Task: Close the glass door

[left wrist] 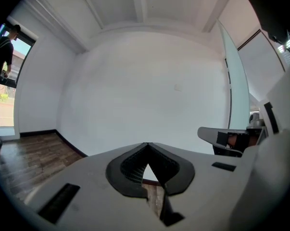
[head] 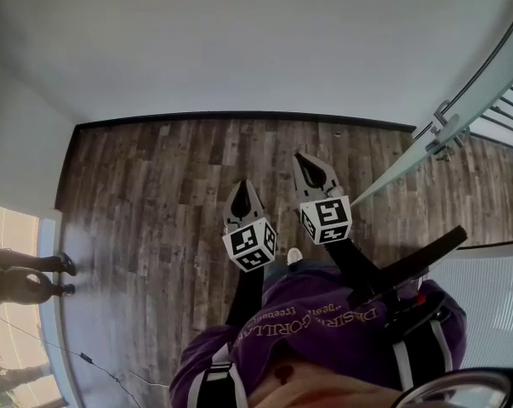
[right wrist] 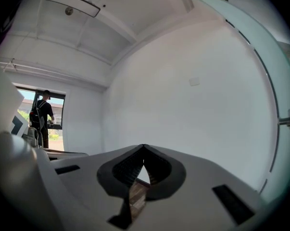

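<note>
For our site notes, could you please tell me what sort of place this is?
Likely an empty, unfurnished indoor room: a bare white wall, a wood-plank floor, and a glass door on the right.

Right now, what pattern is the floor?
Dark brown wood-plank floor, clearest in the head view.

Glass door (head: 401,168) stands right of right gripper (head: 303,160).

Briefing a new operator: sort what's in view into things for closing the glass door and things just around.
Job:
- glass door
- metal fitting on it
- left gripper and right gripper, both shut and empty

Around:
- bystander, far off
- wooden floor
- white wall
</note>
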`<state>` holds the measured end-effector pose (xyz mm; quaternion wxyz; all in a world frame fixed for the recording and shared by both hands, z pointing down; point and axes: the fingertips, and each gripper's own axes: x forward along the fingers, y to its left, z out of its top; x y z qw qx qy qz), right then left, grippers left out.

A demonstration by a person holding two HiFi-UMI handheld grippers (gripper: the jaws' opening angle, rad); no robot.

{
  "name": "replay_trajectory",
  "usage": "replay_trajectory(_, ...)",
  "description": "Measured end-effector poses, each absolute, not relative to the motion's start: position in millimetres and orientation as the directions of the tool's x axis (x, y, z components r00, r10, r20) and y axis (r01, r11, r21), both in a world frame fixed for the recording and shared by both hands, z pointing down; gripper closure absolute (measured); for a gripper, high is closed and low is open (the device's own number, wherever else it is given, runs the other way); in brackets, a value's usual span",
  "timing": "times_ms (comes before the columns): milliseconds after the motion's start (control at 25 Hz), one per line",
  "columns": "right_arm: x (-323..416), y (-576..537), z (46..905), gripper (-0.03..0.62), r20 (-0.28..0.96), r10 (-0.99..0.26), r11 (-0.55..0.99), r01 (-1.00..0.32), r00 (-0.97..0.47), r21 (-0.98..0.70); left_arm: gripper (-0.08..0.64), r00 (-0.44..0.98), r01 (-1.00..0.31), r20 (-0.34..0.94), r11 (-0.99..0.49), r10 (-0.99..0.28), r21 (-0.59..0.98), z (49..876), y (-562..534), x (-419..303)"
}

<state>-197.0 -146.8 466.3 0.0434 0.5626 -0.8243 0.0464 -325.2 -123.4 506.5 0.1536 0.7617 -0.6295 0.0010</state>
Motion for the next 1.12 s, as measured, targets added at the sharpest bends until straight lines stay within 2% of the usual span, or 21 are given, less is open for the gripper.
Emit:
replay_trajectory(280,-181.9,-192.7,472.6,0.595,0.141,-0.948,0.285,-0.958,-0.285,-0.021,0.560,0.275,-0.944,0.207,-0.222,-0.939,0.244,513.4,-179.6,-313.1)
replay_trajectory(680,-175.2,-313.9,450.9,0.595,0.088,-0.990,0.111,-0.994,-0.109,0.011,0.560,0.464,-0.876,0.167,-0.422,-0.870,0.233,500.3,-326.8,-301.7)
replay_trajectory(1120,-117.1,-349.3,464.8,0.595,0.122,-0.962,-0.246,-0.969,0.243,-0.006,0.560,0.696,-0.717,0.199,-0.648,-0.690,0.258,515.7,-410.6,-249.2)
